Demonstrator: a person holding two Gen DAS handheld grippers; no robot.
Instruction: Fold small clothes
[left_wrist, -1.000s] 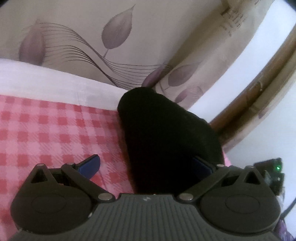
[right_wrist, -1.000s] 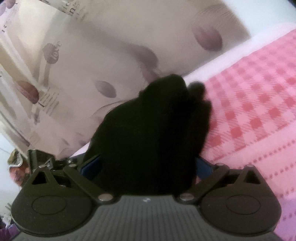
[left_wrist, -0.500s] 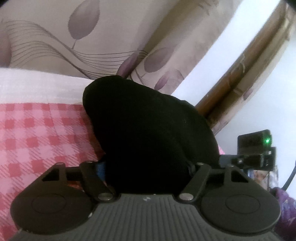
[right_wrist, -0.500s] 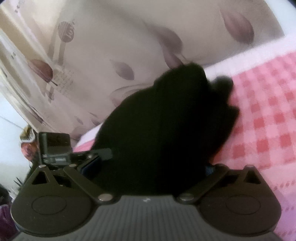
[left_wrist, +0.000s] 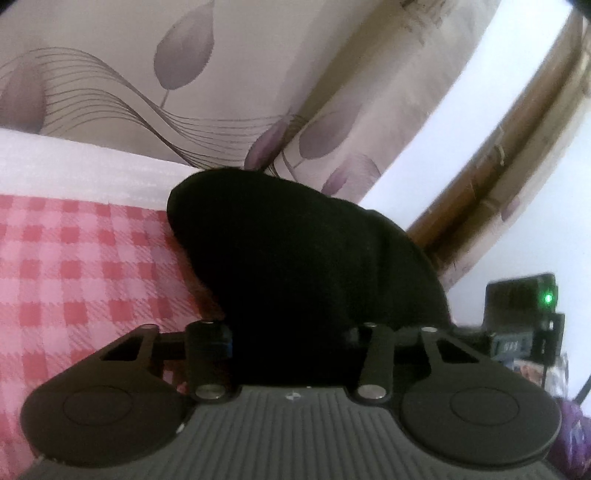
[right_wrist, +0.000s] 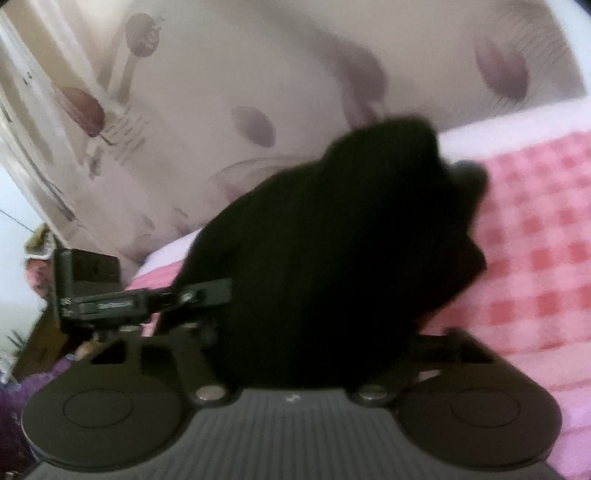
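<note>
Black garment (left_wrist: 314, 258), pink-checked sheet (left_wrist: 81, 266), leaf-print curtain (left_wrist: 184, 74)

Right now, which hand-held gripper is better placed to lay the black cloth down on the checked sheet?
Probably the left hand-held gripper: its view of the black cloth is sharp, while the right hand-held gripper looks blurred.

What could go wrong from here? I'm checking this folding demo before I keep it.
1. The black garment hides the fingertips of both the left gripper and the right gripper, so an uneven or thin grip could slip unnoticed.
2. The garment hangs bunched near the far edge of the pink checked sheet, beside the curtain; a dropped corner might slide off.
3. The right wrist view is blurred, suggesting fast motion that could crumple the fold.
</note>
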